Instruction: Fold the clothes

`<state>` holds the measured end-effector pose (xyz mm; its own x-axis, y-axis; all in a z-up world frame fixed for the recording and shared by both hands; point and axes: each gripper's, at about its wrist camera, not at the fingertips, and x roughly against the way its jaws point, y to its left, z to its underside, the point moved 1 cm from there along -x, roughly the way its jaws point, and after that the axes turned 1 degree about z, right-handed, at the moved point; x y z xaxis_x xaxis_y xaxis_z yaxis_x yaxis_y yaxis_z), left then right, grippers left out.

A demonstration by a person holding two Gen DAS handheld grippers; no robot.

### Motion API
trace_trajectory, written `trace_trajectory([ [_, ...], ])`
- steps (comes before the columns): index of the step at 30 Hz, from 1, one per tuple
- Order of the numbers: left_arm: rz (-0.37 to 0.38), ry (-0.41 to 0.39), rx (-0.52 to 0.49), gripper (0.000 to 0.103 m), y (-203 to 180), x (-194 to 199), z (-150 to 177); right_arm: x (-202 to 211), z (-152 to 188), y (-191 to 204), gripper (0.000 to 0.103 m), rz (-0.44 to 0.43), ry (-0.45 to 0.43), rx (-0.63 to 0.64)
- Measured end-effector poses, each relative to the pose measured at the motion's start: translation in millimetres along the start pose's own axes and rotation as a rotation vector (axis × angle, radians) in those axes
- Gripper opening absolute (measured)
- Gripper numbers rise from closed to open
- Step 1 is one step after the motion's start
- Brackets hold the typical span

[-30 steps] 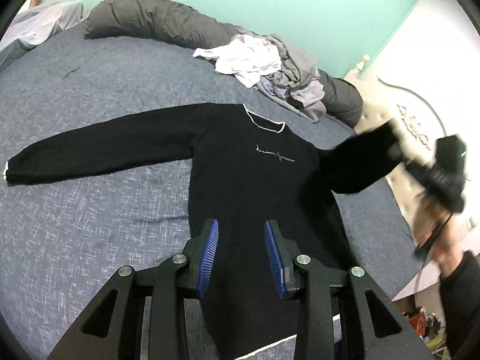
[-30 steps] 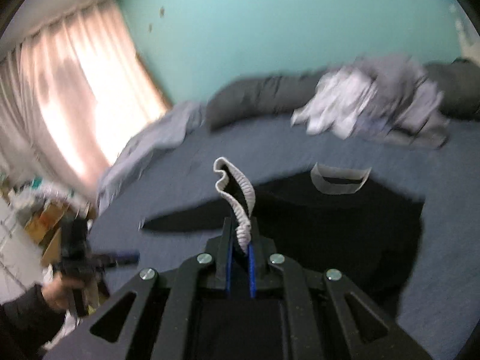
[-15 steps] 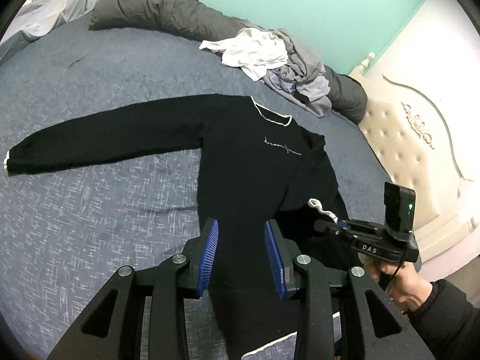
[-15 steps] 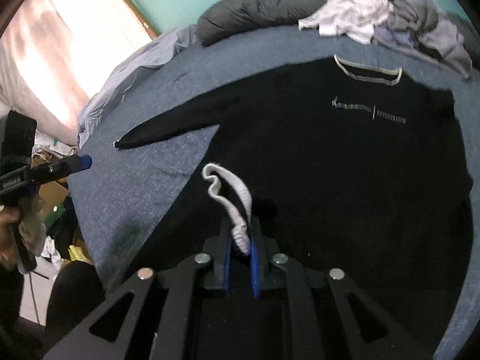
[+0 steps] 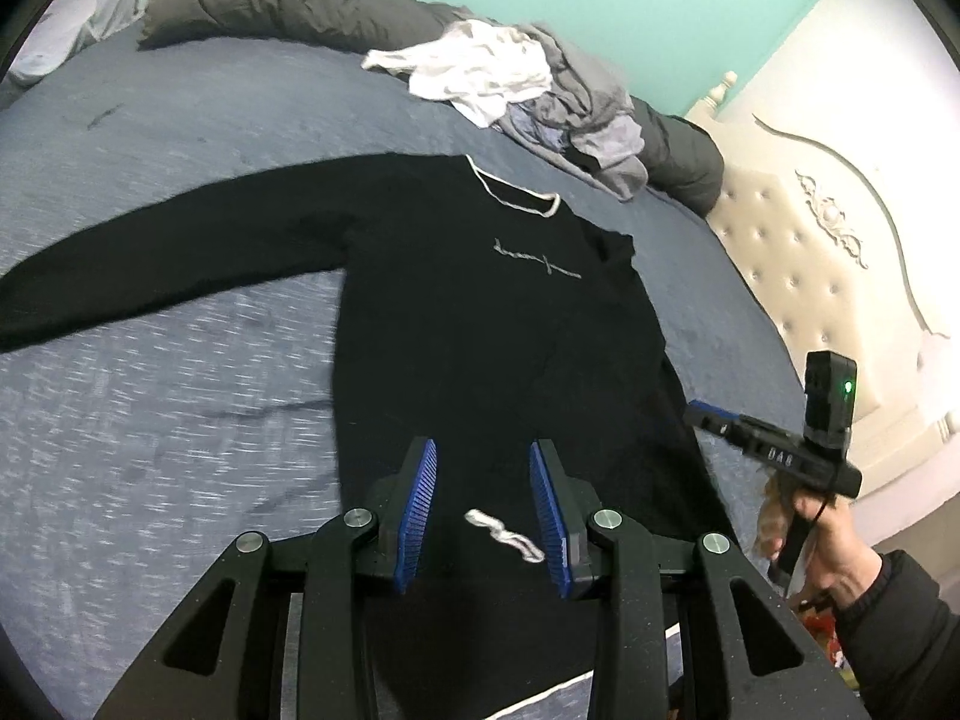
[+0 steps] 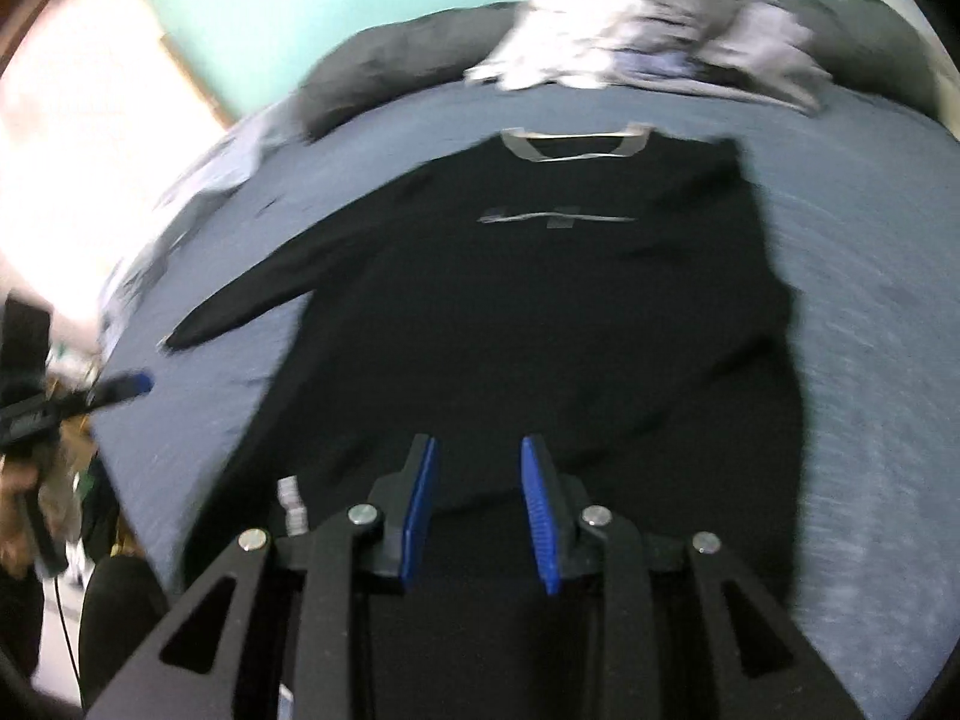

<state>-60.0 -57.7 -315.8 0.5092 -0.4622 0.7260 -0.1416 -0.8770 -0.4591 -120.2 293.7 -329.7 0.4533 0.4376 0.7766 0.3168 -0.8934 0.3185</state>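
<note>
Left wrist view: my left gripper [image 5: 483, 507] hangs with jaws apart above the black sweater [image 5: 480, 330], spread flat on the blue bed [image 5: 180, 420]; white cuff [image 5: 504, 536] lies between them.
Right wrist view: my right gripper [image 6: 477, 510] gapes empty over the sweater's hem.

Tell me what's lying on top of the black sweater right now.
On the black sweater, one sleeve is folded across the body, its white cuff near the hem between the open left tool fingers. The fabric beneath the fold is covered.

"DAS" on right gripper [image 5: 702, 411] body; script on black sweater [image 5: 480, 312] chest illegible.
</note>
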Motion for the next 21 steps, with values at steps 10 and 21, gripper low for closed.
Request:
trace_trajectory([
  [10,0.017,0.041,-0.033,0.036,-27,-74,2,10,-9,-93,0.030,0.216,0.005,-0.080],
  [21,0.045,0.027,-0.045,0.036,-31,-127,-10,-33,-35,-140,0.030,0.354,0.055,-0.068],
])
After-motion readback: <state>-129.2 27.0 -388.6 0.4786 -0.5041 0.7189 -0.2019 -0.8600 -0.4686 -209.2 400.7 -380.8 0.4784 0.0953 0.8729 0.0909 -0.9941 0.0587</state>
